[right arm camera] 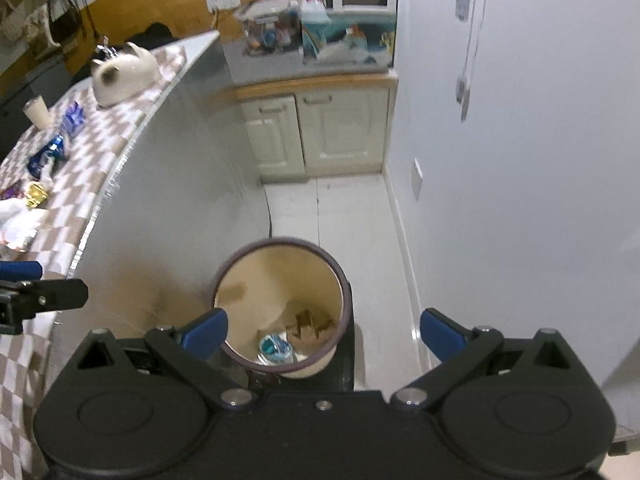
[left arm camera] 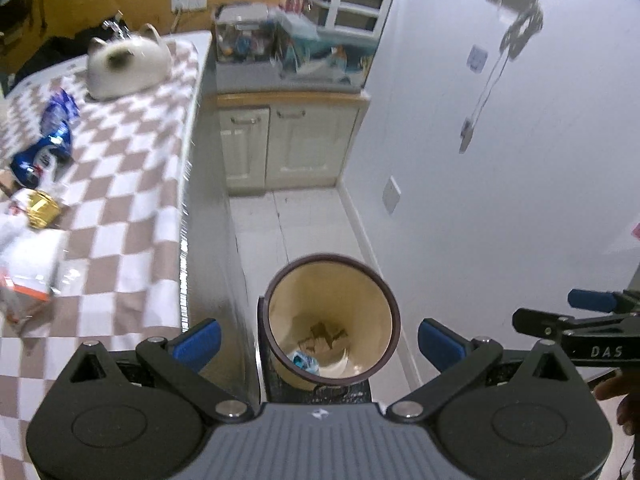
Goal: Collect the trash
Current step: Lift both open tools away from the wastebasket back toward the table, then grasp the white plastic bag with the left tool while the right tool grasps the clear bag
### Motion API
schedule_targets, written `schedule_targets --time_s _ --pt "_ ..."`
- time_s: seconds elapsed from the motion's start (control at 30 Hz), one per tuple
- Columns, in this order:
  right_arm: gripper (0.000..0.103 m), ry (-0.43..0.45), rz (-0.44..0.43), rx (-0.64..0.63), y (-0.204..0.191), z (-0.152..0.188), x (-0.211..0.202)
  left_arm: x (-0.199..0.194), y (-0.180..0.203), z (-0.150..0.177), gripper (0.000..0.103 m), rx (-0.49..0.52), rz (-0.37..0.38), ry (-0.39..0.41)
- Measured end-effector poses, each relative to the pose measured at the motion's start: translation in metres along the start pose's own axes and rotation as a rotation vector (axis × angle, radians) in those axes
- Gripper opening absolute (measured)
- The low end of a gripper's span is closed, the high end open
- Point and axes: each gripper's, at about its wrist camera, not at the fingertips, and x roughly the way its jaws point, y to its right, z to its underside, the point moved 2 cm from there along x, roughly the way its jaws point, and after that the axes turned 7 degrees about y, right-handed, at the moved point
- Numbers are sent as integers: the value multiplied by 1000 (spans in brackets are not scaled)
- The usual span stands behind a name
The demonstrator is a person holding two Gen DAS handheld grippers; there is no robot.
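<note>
My left hand-held gripper is right up close, its two blue fingers spread wide with nothing between them. My right hand-held gripper is the same: wide apart and holding nothing. Both hang over the trash can, which stands on the white floor just beside the side of the worktop. The can is cream inside with a dark rim. Down at its bottom lie a crumpled blue and white wrapper and a brown scrap of cardboard.

More trash sits up on the checkered worktop, well apart from the can: blue wrappers, a shiny gold wrapper and some clear and white plastic (too blurry to say more). A white cat-shaped pot stands farther back. A cream cupboard stands against the far wall.
</note>
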Motion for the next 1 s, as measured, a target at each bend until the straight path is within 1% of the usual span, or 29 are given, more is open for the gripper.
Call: schedule_targets --time_s 0.23,0.5,0.8,1.0 --pt "103 87 -14 -16 -39 -5 -37 -55 -29 0 103 -30 -6 95" --pt "103 154 -53 -63 -95 -10 -62 -102 -77 12 103 -92 -34 169" --pt "103 185 -115 -110 -171 -9 -75 -142 -142 18 103 -125 -94 223" --pt "103 202 -137 -128 -220 -8 -77 -161 -186 20 103 -124 -133 236"
